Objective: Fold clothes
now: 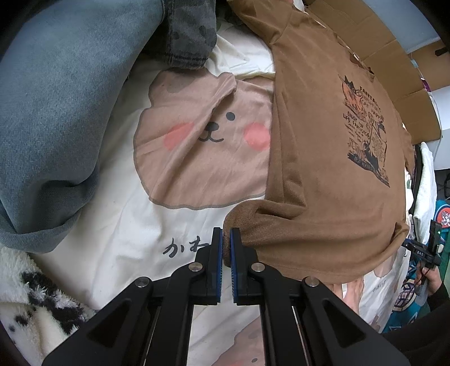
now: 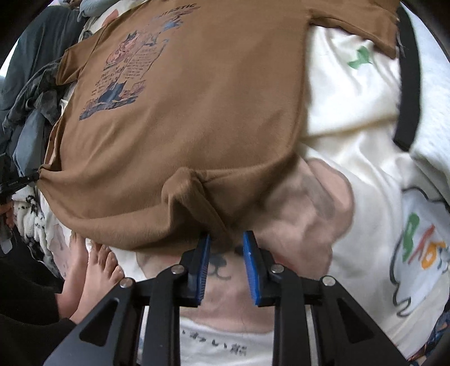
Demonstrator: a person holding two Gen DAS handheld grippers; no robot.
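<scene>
Left tongs (image 1: 226, 247) clamp the shirt (image 1: 323, 169) hem corner. Right tongs (image 2: 226, 253) stand narrowly open about the hem's opposite fold, grip uncertain. Shirt lies on the bed (image 1: 126, 239), extending forward from both, hem nearest.

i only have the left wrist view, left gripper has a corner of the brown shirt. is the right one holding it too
Observer: Not clamped. The right gripper has its jaws apart, with the hem of the brown shirt bunched between the blue pads.
Operator: is the far sleeve flat
Observer: The sleeve lies spread over a cream garment with a green mark.
Operator: anything under the hem near the right gripper
Observer: The bear-print sheet, and bare feet just left of the gripper.
</scene>
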